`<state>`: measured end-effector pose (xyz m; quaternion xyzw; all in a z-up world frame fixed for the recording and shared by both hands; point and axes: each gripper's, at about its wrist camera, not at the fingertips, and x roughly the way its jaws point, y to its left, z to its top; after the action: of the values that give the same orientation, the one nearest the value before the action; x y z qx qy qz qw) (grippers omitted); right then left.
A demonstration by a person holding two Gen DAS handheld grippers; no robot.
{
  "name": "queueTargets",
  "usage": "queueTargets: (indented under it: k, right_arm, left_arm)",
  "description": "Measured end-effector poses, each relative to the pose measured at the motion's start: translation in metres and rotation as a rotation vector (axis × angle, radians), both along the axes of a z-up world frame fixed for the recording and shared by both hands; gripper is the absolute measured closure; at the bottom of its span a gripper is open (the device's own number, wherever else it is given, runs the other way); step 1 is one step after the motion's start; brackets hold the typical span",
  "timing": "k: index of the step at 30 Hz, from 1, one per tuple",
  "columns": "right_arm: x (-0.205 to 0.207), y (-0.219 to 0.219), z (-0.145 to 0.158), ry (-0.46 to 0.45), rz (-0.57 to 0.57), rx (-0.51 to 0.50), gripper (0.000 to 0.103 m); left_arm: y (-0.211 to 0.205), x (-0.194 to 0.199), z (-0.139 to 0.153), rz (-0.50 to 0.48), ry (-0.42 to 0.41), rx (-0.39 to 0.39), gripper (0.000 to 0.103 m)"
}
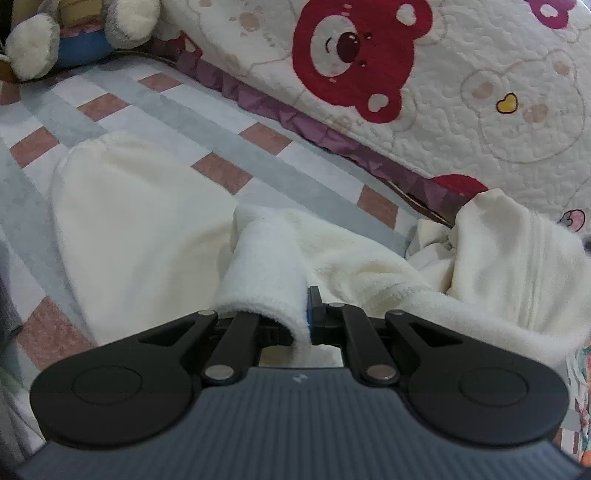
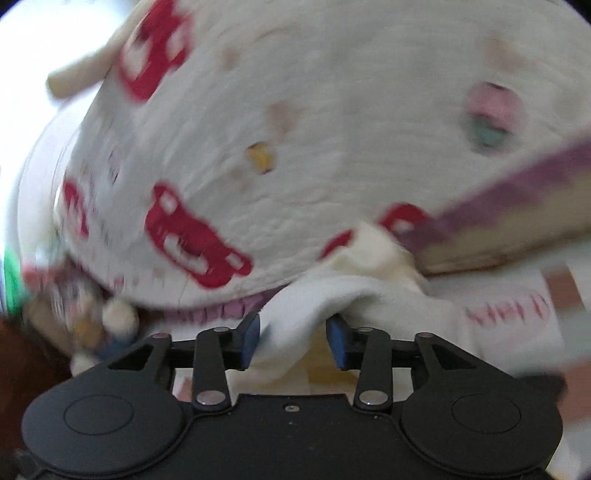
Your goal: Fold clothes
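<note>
A cream fleece garment (image 1: 140, 221) lies spread on the checked bed sheet (image 1: 155, 103), with one rounded end flat at the left and a bunched part at the right. My left gripper (image 1: 302, 302) is shut on a rolled fold of it, and the fleece covers its left finger. In the blurred right wrist view, a white fold of the garment (image 2: 303, 295) drapes between the blue pads (image 2: 338, 339) of my right gripper (image 2: 294, 334). Those jaws stand apart, and a dark gap shows beside the right pad.
A quilt with red bear prints (image 1: 443, 92) and a purple ruffled edge (image 1: 295, 122) lies heaped along the far side of the bed. A plush toy (image 1: 74, 29) sits at the far left corner. The same quilt (image 2: 295, 110) fills the right wrist view.
</note>
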<state>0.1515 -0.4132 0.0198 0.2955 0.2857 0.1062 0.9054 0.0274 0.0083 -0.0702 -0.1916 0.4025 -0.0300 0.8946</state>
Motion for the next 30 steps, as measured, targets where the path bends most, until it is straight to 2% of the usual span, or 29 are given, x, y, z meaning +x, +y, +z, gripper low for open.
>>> queueTargets:
  k: [7, 10, 13, 19, 22, 24, 26, 28, 30]
  right_arm:
    - [-0.066, -0.040, -0.037, 0.061, -0.086, 0.038, 0.055]
    - [-0.091, -0.045, -0.050, 0.105, -0.200, -0.027, 0.055]
    - [-0.102, -0.044, -0.067, 0.140, -0.204, -0.073, 0.055]
    - [-0.088, -0.026, -0.099, 0.185, -0.038, 0.031, 0.055]
    - [-0.066, -0.014, -0.109, 0.198, -0.025, 0.015, 0.055]
    - [-0.048, -0.007, -0.121, 0.235, -0.003, 0.034, 0.048]
    - [-0.031, 0.000, -0.134, 0.276, 0.020, 0.064, 0.048]
    - [-0.027, 0.011, -0.135, 0.242, 0.054, 0.085, 0.096]
    - [-0.037, 0.027, -0.113, 0.138, 0.102, 0.011, 0.096]
  left_arm:
    - [-0.002, 0.002, 0.000, 0.009, 0.002, -0.005, 0.098]
    - [-0.004, 0.001, 0.001, 0.006, -0.001, 0.007, 0.098]
    - [-0.006, 0.000, 0.002, 0.001, -0.004, 0.019, 0.098]
    - [-0.010, 0.001, 0.001, 0.001, 0.014, 0.036, 0.098]
    - [-0.012, 0.001, -0.001, -0.002, 0.022, 0.041, 0.098]
    - [-0.012, 0.002, -0.002, -0.002, 0.018, 0.036, 0.098]
    - [-0.011, 0.002, -0.003, -0.005, 0.010, 0.022, 0.098]
    - [-0.011, 0.003, -0.005, -0.031, -0.003, -0.011, 0.098]
    - [-0.013, 0.002, -0.005, -0.041, -0.015, -0.030, 0.098]
